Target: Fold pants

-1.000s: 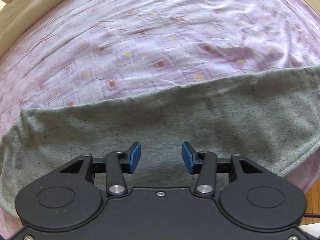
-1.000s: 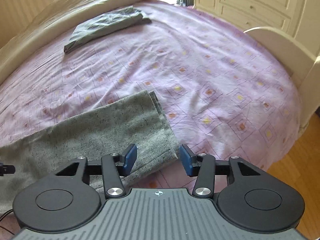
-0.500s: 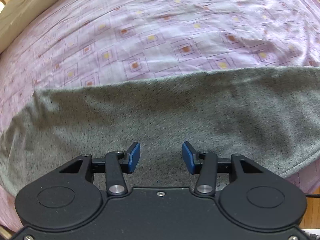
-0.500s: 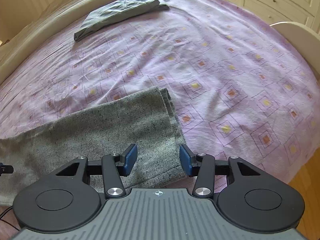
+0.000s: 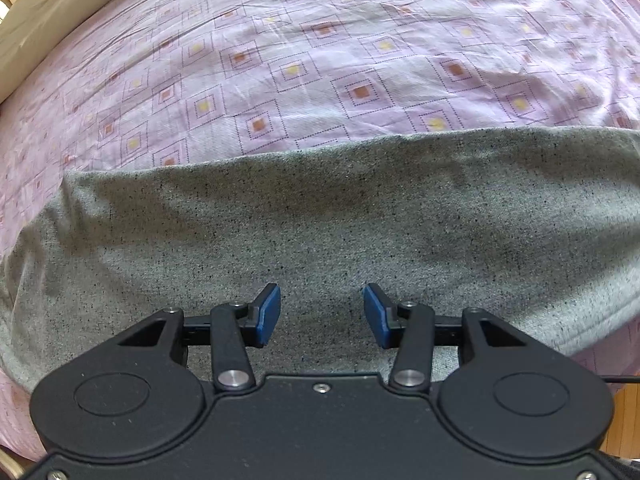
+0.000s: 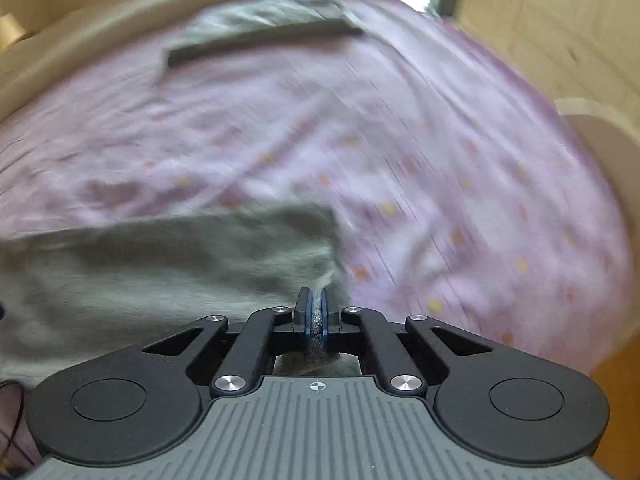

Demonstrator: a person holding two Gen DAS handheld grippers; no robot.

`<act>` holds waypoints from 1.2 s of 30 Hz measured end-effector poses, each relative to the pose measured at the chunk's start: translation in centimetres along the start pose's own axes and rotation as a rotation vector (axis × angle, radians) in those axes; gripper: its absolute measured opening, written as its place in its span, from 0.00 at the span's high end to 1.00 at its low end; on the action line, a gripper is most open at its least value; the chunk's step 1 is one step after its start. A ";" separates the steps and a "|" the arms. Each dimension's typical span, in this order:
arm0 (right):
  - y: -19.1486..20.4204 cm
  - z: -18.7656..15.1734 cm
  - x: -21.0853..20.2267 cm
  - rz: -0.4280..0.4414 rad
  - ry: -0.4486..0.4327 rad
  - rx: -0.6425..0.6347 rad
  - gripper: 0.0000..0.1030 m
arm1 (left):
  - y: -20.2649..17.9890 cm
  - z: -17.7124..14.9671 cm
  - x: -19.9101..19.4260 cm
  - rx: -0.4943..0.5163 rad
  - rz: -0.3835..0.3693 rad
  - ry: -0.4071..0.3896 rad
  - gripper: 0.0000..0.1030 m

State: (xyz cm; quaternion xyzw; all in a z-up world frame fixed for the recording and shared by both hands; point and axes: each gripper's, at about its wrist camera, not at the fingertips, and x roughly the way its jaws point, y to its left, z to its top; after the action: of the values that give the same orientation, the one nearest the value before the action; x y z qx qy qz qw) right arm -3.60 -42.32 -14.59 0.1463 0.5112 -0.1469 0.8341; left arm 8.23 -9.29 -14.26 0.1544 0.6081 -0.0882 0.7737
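While right gripper pinches pants, left gripper gapes.

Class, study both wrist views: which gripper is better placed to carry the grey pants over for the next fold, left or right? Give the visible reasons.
Right. The right gripper is already shut on the grey pants at the hem, fabric pinched between its pads. The left gripper is open above the cloth, gripping nothing.
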 end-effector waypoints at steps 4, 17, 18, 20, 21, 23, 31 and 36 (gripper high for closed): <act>-0.5 -0.4 -1.5 0.036 -0.069 0.025 0.93 | -0.8 0.6 -0.3 0.015 -0.014 -0.013 0.47; -2.8 -1.1 -2.3 0.121 -0.028 0.157 0.67 | -3.7 7.8 2.7 -0.031 -0.051 -0.035 0.40; -2.8 -1.2 -2.1 0.127 -0.018 0.165 0.67 | -3.7 8.0 2.8 -0.032 -0.053 -0.026 0.40; -3.0 -2.0 -2.0 0.130 0.006 0.201 0.67 | -3.5 7.9 2.8 -0.029 -0.057 -0.024 0.38; -3.2 -2.5 -2.1 0.129 0.005 0.236 0.67 | -3.5 7.9 2.9 -0.026 -0.057 -0.026 0.38; -3.5 -3.5 -2.3 0.142 -0.002 0.309 0.66 | -3.3 7.6 2.9 -0.024 -0.054 -0.037 0.35; -2.9 -4.6 -0.9 0.232 0.052 0.402 0.64 | -3.7 7.7 2.7 -0.018 -0.041 -0.040 0.34; -3.6 -3.2 0.7 0.249 0.060 0.488 0.62 | -3.3 7.6 2.8 -0.030 -0.050 -0.041 0.30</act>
State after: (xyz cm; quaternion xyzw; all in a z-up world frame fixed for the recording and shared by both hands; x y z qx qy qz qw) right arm -7.25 -44.40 -16.93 0.4091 0.4630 -0.1577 0.7704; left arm 14.76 -14.89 -15.78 0.1255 0.5971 -0.1017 0.7857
